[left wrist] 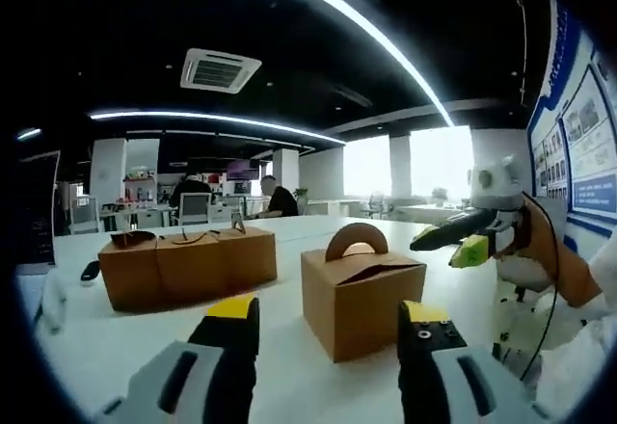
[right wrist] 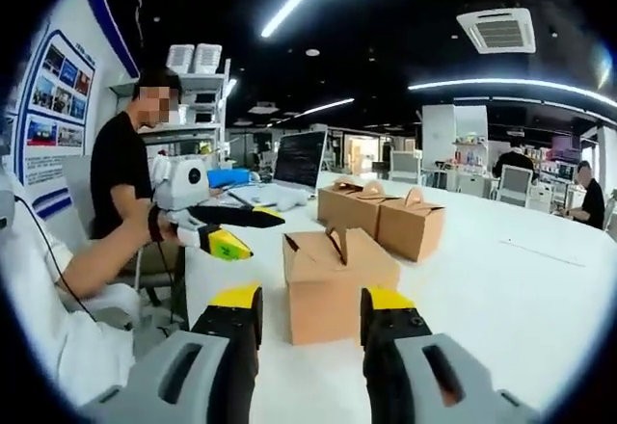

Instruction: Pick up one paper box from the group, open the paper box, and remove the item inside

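Spreading wide under both grippers, the white counter [left wrist: 289, 357] carries a row of joined brown paper boxes [left wrist: 188, 265] well apart from one single paper box [left wrist: 362, 299]. This single box is plain brown card, closed, its arched handle standing up from the folded top; what it holds cannot be seen. It stands on the counter between the two grippers, touched by neither. The left gripper [left wrist: 328, 332] has its fingers spread and empty; the right gripper [right wrist: 310, 323] likewise gapes, holding nothing.
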`<state>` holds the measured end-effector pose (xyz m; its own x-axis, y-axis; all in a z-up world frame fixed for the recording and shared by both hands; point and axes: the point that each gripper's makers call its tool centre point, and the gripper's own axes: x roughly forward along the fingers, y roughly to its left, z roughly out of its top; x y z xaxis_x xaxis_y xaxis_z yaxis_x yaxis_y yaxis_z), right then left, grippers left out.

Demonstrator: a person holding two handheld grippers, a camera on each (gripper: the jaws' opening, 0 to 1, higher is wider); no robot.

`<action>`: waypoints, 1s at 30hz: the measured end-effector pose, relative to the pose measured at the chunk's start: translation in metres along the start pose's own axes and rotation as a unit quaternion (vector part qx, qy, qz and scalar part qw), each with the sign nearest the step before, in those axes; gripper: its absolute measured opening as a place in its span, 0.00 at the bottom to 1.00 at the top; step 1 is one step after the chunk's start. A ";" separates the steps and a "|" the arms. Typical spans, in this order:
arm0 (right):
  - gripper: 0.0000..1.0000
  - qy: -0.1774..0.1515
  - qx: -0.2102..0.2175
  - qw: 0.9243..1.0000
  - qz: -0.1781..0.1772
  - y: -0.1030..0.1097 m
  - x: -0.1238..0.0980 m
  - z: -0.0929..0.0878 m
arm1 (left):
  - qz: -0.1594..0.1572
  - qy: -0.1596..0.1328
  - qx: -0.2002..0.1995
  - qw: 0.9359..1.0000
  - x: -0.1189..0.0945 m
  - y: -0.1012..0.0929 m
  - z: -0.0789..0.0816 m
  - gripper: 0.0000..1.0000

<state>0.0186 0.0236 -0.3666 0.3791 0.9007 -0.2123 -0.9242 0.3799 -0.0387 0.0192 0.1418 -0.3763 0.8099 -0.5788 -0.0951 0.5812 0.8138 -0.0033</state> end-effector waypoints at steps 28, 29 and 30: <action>0.44 0.021 0.001 1.000 0.013 0.016 0.012 -0.016 | -0.030 0.020 -0.003 0.999 0.014 -0.046 -0.015 0.54; 0.43 0.021 0.001 1.000 0.013 0.016 0.012 -0.016 | -0.031 0.021 -0.003 0.999 0.014 -0.050 -0.015 0.54; 0.43 0.021 0.002 1.000 0.013 0.016 0.012 -0.016 | -0.031 0.021 -0.004 0.999 0.014 -0.050 -0.016 0.54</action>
<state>0.0078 0.0373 -0.3858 0.3521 0.9009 -0.2539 -0.9338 0.3567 -0.0294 0.0001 0.0939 -0.3931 0.7684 -0.6254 -0.1360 0.6292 0.7770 -0.0183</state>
